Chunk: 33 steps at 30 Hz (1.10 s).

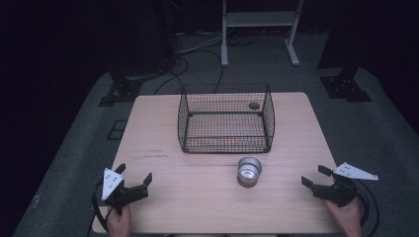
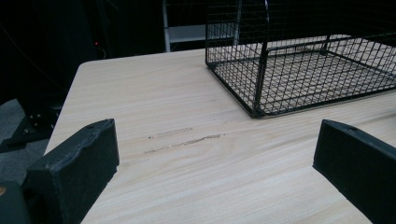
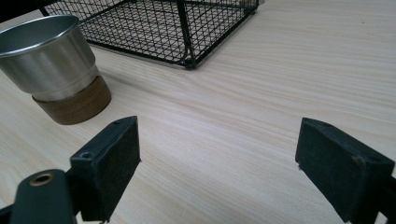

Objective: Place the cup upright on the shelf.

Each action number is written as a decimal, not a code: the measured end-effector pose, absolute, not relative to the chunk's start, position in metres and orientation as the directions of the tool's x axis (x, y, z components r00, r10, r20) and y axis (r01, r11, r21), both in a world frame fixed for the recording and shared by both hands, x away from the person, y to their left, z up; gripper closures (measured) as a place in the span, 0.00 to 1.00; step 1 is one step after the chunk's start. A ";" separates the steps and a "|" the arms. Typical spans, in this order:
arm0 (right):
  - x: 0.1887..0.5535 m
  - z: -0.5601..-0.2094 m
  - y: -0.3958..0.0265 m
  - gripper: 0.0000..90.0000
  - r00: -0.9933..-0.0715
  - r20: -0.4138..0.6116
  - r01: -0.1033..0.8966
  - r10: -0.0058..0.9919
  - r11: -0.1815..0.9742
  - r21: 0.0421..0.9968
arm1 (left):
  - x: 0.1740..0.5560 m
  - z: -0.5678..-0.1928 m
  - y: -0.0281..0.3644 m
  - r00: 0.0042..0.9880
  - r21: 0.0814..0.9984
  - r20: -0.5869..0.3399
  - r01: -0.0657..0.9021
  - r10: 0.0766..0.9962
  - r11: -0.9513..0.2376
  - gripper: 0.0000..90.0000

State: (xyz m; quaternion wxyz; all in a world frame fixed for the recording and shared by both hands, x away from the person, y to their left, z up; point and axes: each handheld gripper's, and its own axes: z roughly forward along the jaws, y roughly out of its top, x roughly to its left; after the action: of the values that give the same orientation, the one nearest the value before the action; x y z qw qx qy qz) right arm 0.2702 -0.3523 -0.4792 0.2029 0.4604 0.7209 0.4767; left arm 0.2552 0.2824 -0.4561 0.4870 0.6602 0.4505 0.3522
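Note:
A metal cup with a brown wooden base stands on the table in front of a black wire basket. My left gripper rests at the table's near left, open, with only bare wood between its jaws. My right gripper sits at the near right, open too, a short way right of the cup. In the right gripper view the cup stands to the upper left, clear of the jaws, with the basket behind it. The basket shows ahead and to the right in the left gripper view.
The wooden table has dark scuff marks ahead of my left gripper. A round hole lies in the tabletop behind the basket. Stand legs and cables cross the dark floor beyond the table.

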 end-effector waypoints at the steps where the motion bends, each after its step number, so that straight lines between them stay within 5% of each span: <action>1: 0.270 -0.479 -0.352 0.15 -0.495 0.147 0.470 0.856 0.122 0.874 | 0.255 -0.456 0.282 0.348 0.960 0.028 0.252 0.937 -0.123 0.00; 33: 0.265 -0.467 -0.318 0.10 -0.589 0.089 0.433 0.803 0.221 0.874 | 0.252 -0.455 0.283 0.353 0.962 0.038 0.240 0.935 -0.130 0.00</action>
State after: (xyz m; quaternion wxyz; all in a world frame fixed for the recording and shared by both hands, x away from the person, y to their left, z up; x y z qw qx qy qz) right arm 0.2647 -0.3183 -0.4671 0.1962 0.4085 0.7563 0.4719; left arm 0.2522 0.2827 -0.4551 0.4881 0.6622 0.4437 0.3555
